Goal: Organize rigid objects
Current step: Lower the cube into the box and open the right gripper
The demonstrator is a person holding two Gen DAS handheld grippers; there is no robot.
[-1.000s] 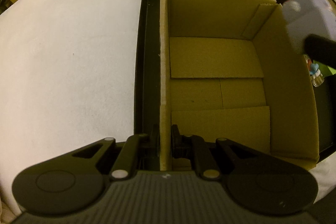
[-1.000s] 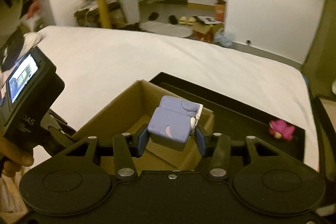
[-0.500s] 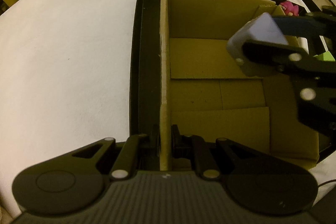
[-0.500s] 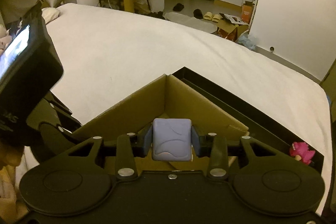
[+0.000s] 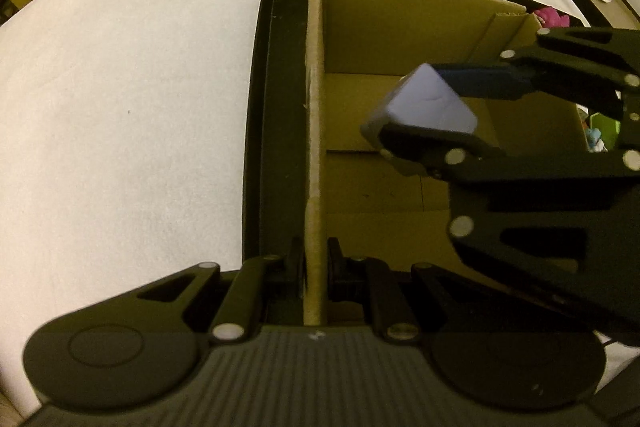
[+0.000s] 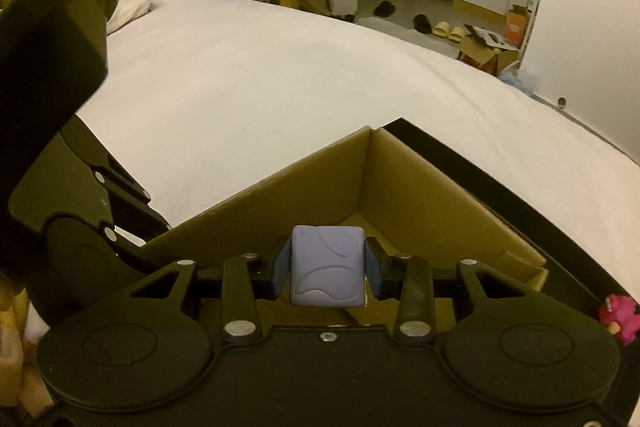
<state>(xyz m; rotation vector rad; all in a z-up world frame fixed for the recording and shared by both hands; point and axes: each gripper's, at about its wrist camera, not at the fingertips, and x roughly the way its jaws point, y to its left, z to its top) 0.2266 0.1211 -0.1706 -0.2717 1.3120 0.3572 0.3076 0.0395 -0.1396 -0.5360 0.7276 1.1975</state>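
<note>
My left gripper (image 5: 316, 267) is clamped tight on the near end of the cardboard box's (image 5: 400, 27) left wall, one finger outside and one inside, with the wall's edge running straight away from me between them. The box sits open-topped in a black tray (image 5: 256, 131) on the white bed sheet (image 5: 120, 107); a narrow strip of tray floor shows just left of the gripped wall.

My right gripper (image 6: 327, 273) holds a pale blue-grey block toy (image 6: 327, 271) squarely between its blue pads (image 6: 280, 267), which press on its two sides. Within the last second its jaws drew in a little with the block already between them. From the left wrist view the right gripper reaches in from the right side, and the block (image 5: 424, 103) hangs above the box's floor, inside the line of its walls, touching neither cardboard nor tray as far as I can see. Ahead of the right gripper lies the box's far corner (image 6: 370, 135).

To the right of my right gripper, a small pink toy (image 6: 618, 315) lies in the tray outside the box. Beyond the bed, slippers (image 6: 448, 31) rest on the floor.
</note>
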